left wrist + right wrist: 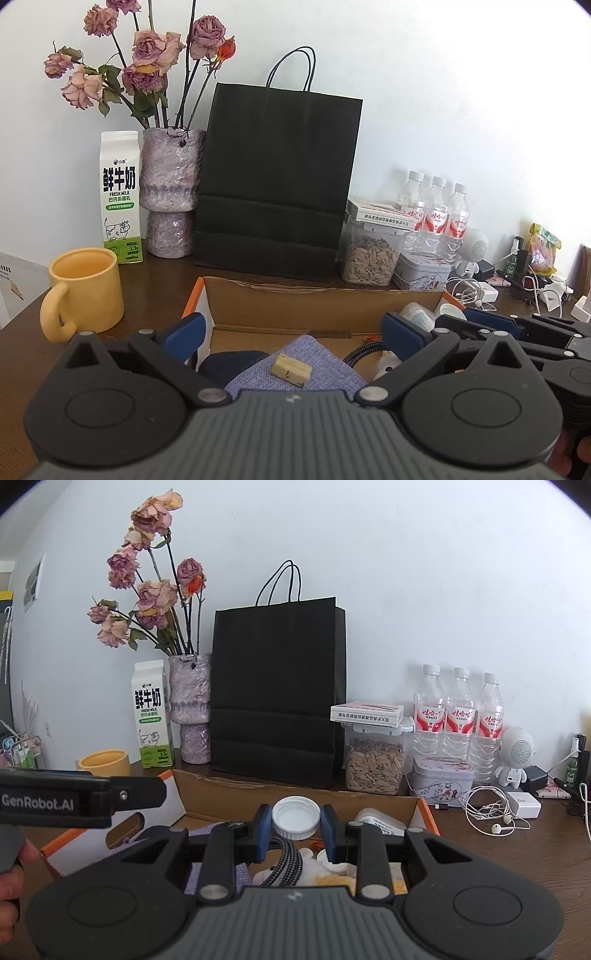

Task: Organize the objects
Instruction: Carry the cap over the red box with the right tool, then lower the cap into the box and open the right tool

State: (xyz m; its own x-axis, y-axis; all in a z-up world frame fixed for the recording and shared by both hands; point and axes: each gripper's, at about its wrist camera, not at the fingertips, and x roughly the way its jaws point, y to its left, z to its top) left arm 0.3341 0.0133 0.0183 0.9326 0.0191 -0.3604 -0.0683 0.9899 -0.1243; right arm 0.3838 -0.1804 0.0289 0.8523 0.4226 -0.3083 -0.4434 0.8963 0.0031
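Observation:
An open cardboard box [317,295] sits on the dark wooden table in front of both grippers; it also shows in the right wrist view [229,794]. In it lie a purple-blue cloth pouch [295,363] with a small yellowish block [290,370] on it, a braided cable [286,856] and white items. My left gripper [291,332] is open over the box, above the pouch. My right gripper [295,825] is shut on a white ribbed jar lid [296,816] and holds it above the box. The right gripper also shows at the right in the left wrist view [517,328].
A yellow mug [86,290], milk carton [121,197], vase of dried roses [171,192] and black paper bag [277,177] stand behind the box. A seed jar [375,760], tin [439,781], three water bottles [458,716], earphones [487,808] and a white speaker [517,755] are at the right.

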